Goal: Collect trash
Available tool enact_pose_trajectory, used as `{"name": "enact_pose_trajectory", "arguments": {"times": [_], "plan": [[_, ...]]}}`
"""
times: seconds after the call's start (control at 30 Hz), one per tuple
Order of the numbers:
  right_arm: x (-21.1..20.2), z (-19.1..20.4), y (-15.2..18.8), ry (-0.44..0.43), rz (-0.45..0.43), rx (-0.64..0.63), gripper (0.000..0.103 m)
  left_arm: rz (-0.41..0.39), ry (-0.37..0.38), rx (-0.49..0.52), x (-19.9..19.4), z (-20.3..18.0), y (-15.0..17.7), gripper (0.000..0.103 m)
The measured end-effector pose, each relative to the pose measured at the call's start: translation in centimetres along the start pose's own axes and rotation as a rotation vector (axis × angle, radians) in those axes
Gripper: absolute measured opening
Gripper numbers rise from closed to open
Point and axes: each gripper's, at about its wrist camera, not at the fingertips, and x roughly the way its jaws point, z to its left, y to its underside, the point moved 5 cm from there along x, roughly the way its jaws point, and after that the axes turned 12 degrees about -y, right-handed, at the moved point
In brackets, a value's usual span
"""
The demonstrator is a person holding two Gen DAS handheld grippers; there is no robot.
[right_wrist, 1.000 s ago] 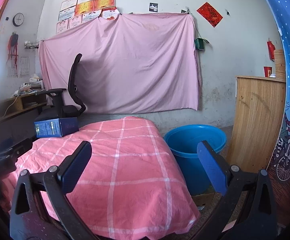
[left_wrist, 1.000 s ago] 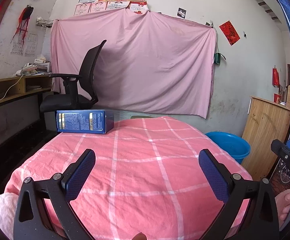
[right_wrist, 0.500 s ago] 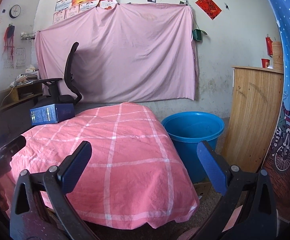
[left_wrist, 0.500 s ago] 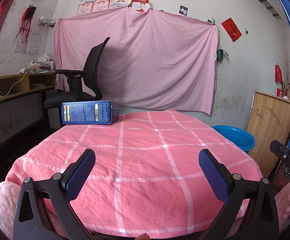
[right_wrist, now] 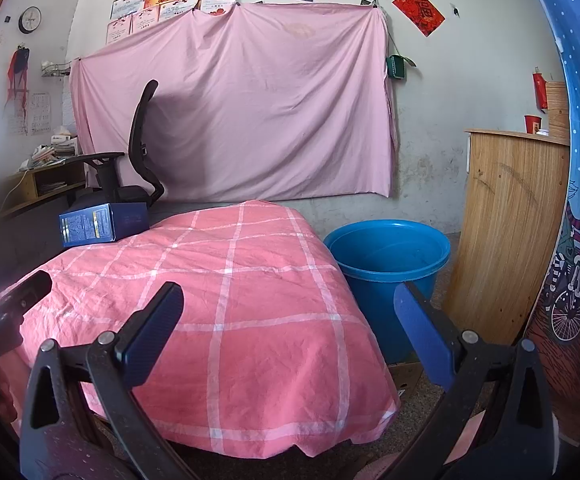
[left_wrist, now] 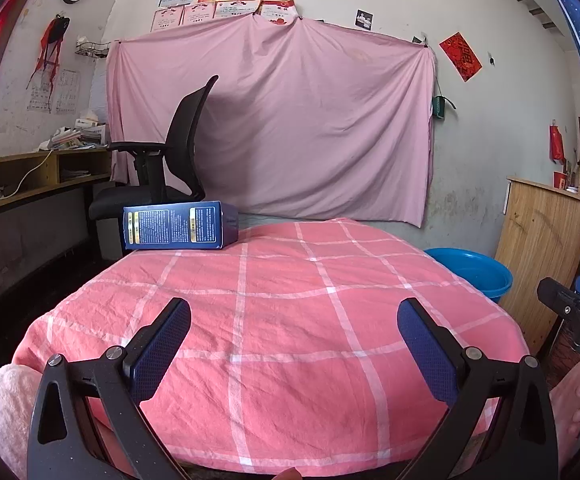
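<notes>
A dark blue cardboard box (left_wrist: 180,225) lies on its side at the far left edge of a table under a pink checked cloth (left_wrist: 282,320); the right wrist view has the box (right_wrist: 104,224) at the table's far left too. A blue plastic bucket (right_wrist: 388,258) stands on the floor right of the table, its rim (left_wrist: 476,272) showing in the left wrist view. My left gripper (left_wrist: 294,328) hangs open over the table's near edge, well short of the box. My right gripper (right_wrist: 288,316) is open near the table's right corner, nothing between its fingers.
A black office chair (left_wrist: 162,172) stands behind the box, against a pink sheet (left_wrist: 274,128) hung on the wall. A wooden cabinet (right_wrist: 514,220) stands right of the bucket. A cluttered desk (left_wrist: 30,176) runs along the left wall. A person's hand (left_wrist: 578,404) holds the other gripper.
Both grippers have drawn back and sunk a little, so the table looks farther and flatter. Both stay open. The box and bucket have not moved.
</notes>
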Motion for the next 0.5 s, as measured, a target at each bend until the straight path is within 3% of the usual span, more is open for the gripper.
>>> {"name": "enact_pose_trajectory", "arguments": {"times": [0.5], "plan": [[-0.13,0.15,-0.16,0.003,-0.008,0.0,0.103,-0.006,-0.004,-0.003,-0.3,-0.16,-0.01,0.101]]}}
